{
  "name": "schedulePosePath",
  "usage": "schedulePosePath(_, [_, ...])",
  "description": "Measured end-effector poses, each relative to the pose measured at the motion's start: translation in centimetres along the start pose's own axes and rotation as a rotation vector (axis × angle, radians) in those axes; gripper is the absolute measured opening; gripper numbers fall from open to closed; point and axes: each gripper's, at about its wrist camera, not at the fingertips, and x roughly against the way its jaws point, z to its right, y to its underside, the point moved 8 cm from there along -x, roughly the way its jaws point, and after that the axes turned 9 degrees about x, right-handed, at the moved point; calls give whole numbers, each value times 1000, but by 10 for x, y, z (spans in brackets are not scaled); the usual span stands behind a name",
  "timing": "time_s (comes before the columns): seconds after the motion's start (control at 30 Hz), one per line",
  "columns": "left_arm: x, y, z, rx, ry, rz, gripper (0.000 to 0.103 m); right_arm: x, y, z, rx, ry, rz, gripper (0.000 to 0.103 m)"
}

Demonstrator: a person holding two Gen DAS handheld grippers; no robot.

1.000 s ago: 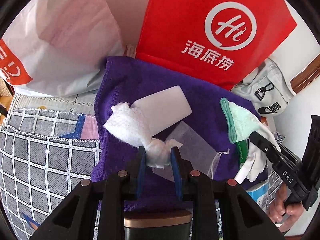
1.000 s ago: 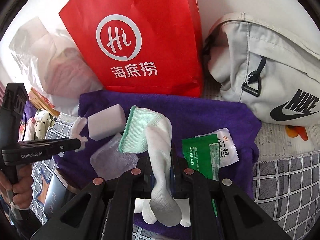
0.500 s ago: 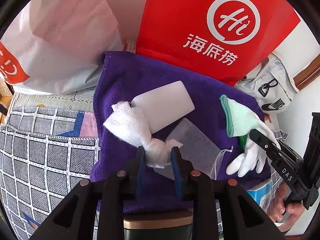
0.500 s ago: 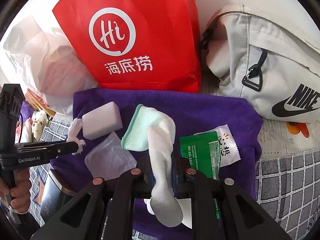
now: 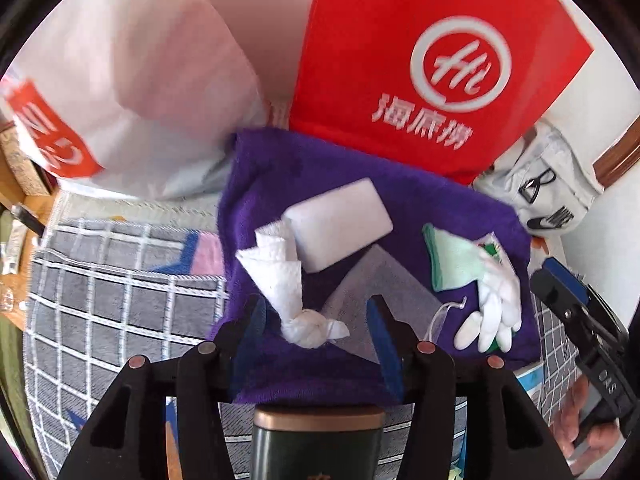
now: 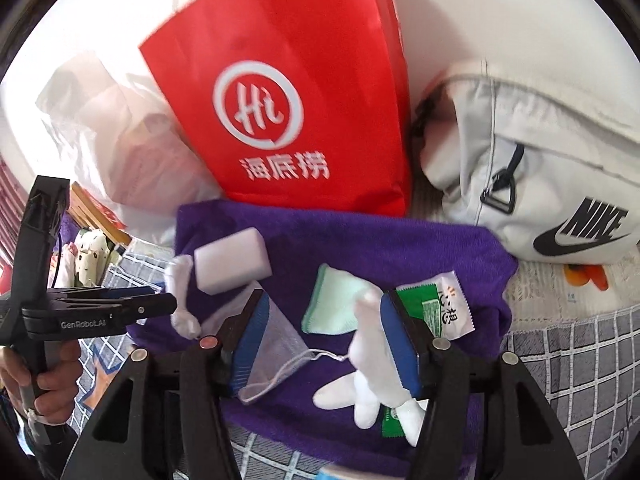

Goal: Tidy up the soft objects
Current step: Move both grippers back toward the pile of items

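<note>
My left gripper (image 5: 318,320) was opening, the knotted tissue (image 5: 292,292) lying loose between its pads on the purple towel (image 5: 280,168). My right gripper (image 6: 328,344) was opening too, the white glove (image 6: 368,352) resting against one pad, unclamped.

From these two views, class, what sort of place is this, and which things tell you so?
Probably a lived-in room at home, perhaps a bed or sofa: a checked quilted cover under the purple towel, a red shopping bag and a grey sports bag against a white wall.
</note>
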Motion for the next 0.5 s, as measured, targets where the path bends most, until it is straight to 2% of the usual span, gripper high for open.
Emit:
schedulePosePath(0.13, [31,-1,0,2,-1,83,50,26,-8,-17,36,26,61,58])
schedulePosePath(0.2, [45,4,-2,10,6,117,50,39,-3,-28,60,27,61,59])
schedulePosePath(0.3, [57,20,-7,5,18,99,50,53,10,-41,85,24,60,59])
schedulePosePath(0.4, [72,44,-13,3,56,93,50,65,36,-59,93,-2,27,59])
schedulePosePath(0.5, [85,68,-27,17,60,95,50,73,65,-76,97,-40,-4,59])
